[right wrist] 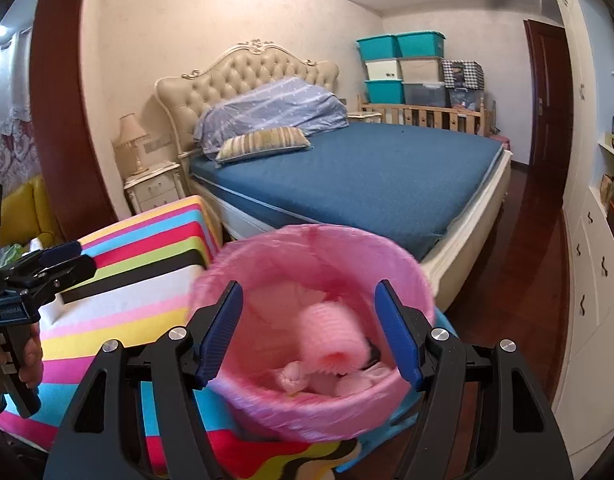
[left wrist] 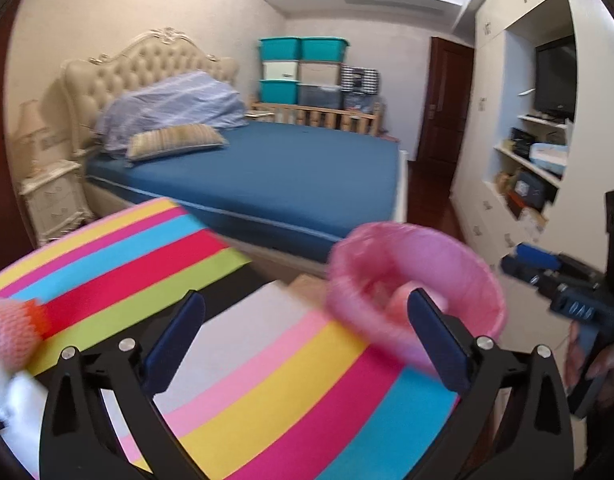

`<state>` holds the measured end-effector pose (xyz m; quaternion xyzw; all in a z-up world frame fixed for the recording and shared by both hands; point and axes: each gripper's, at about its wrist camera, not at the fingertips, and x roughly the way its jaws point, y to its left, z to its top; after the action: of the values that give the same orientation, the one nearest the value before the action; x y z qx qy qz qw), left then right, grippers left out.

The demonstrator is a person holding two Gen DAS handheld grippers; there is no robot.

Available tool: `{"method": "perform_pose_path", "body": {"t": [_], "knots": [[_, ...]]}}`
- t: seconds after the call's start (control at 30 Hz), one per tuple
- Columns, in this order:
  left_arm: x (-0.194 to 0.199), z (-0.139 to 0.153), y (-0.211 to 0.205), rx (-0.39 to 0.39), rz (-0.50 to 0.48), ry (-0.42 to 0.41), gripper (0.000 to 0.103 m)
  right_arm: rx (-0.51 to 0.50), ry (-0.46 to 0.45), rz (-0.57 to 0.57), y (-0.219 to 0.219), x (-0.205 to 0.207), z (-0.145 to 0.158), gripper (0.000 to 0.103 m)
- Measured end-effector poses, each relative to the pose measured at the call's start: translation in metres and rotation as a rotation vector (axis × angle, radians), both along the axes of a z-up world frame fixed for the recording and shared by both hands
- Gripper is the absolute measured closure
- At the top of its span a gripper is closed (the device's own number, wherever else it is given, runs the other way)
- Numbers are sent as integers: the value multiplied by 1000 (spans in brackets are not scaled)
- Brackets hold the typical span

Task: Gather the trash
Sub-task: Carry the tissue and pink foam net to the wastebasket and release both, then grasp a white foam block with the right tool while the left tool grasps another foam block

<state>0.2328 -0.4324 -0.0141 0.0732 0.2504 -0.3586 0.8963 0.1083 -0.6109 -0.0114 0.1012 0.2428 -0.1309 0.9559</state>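
A bin lined with a pink bag point(right wrist: 307, 412) stands right in front of my right gripper point(right wrist: 309, 332). That gripper is open above the bin's mouth with nothing pressed between its blue pads. Inside the bin lie a blurred pink foam net point(right wrist: 331, 340) and crumpled pale trash point(right wrist: 293, 376). In the left wrist view the bin point(left wrist: 391, 240) is at the right, beyond my left gripper point(left wrist: 307, 336), which stands wide open and empty over a striped mat point(left wrist: 267, 380). An orange-pink foam net point(left wrist: 11, 336) and something white point(left wrist: 3, 396) lie at the far left of the mat.
A bed with a blue sheet point(left wrist: 287, 172) fills the room behind the mat and bin. A cream nightstand point(right wrist: 155, 188) stands left of it, white cupboards point(right wrist: 595, 272) line the right wall, and dark wood floor point(right wrist: 519, 280) runs between. A hand holds each gripper's handle point(left wrist: 591, 360).
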Motion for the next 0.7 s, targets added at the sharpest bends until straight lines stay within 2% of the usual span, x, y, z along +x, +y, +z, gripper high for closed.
{"method": "perform_pose_path", "body": {"t": [0.3, 0.47, 0.6, 0.7], "knots": [[-38, -12, 117, 115, 150, -81, 5, 9, 20, 150, 88, 12, 1, 29], [-52, -24, 182, 141, 243, -66, 5, -7, 80, 279, 149, 36, -9, 29], [-58, -31, 235, 152, 352, -50, 5, -23, 125, 383, 199, 53, -20, 29], [-55, -34, 273, 127, 430, -11, 5, -39, 152, 444, 230, 61, -27, 29]]}}
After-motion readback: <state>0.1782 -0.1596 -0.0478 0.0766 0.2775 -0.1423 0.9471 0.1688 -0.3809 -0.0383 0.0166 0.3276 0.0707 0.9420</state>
